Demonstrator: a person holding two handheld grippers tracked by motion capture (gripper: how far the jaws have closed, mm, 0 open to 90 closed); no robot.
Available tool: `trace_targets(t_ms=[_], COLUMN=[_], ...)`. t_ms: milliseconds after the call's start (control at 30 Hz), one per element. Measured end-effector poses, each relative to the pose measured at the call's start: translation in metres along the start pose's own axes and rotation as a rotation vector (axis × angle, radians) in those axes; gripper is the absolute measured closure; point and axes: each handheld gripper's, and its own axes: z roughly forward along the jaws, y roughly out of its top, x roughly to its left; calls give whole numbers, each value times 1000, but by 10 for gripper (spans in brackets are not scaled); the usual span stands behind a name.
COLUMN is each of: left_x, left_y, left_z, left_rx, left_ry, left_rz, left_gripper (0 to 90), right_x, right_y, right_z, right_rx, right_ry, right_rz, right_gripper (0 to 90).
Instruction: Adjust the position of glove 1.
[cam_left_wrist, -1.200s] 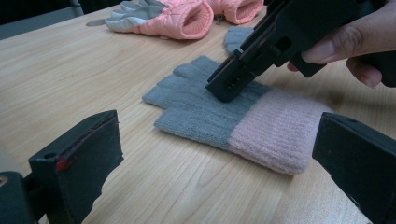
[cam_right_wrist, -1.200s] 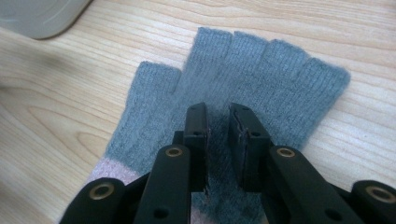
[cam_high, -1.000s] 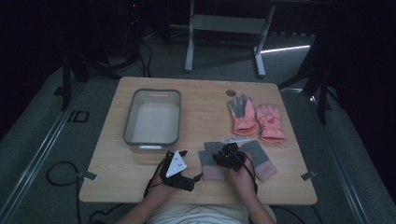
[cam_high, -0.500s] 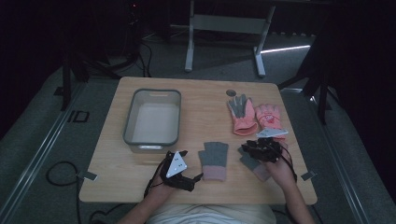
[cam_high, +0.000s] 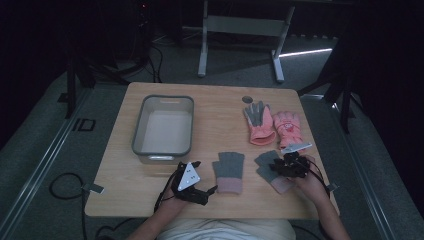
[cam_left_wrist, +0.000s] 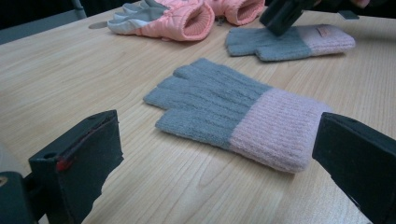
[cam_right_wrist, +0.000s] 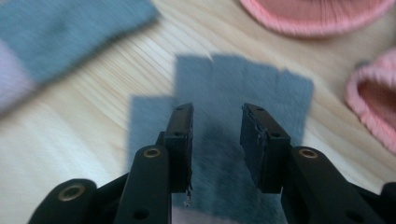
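Right gripper (cam_high: 288, 164) open above grey glove (cam_high: 270, 167)

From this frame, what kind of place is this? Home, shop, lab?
Probably a lab or data-collection studio, not a home: a lone wooden table on grey carpet in a dark room, cables taped to the floor, and a metal stand behind. Gloves and a grey bin are laid out like props.
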Motion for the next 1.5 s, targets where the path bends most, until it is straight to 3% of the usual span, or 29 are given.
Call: trace_targets(t_ms=[33,167,333,600,767,800,900,933,967,1100,1267,1333,1367,1500], left_x=[0,-1,-1,0,0,0,0,0,-1,-1,0,0,0,0], left_y=[0,0,0,0,0,0,0,0,0,0,0,0,0,0], left_z=[0,0,0,0,0,0,0,0,0,0,-1,-1,0,0], left_rx=[0,0,-1,-4,-7,-8,-8,-8,-8,-11,-7,-7,-7,-8], left_ry=[1,4,6,7,5,7,9,9,12,11,11,11,12,10], left_rz=[0,2,1,-4,-5,-1,-3,-3,-4,-6,-2,-2,-2,-2], left_gripper=[10,10,11,11,10,10,10,10,10,10,11,11,10,11], right_x=[-1,-1,4,6,11,18,22,24,29,38,50,51,55,59], right_y=[-3,-9,-7,-2,5,14,18,21,25,24,16,14,8,-1], right_z=[4,6,7,4,-11,-33,-45,-53,-65,-77,-72,-69,-60,-38], right_rx=[22,-2,10,34,-14,-82,-116,-135,-164,-188,-172,-166,-157,-122], right_ry=[-7,-8,-31,-38,-45,-64,-72,-79,-95,-127,-188,-189,-207,-229], right_rz=[-5,-3,-10,59,97,124,146,164,211,293,343,359,391,414], right_gripper=[651,708,802,852,853,853,853,853,853,853,854,854,853,853])
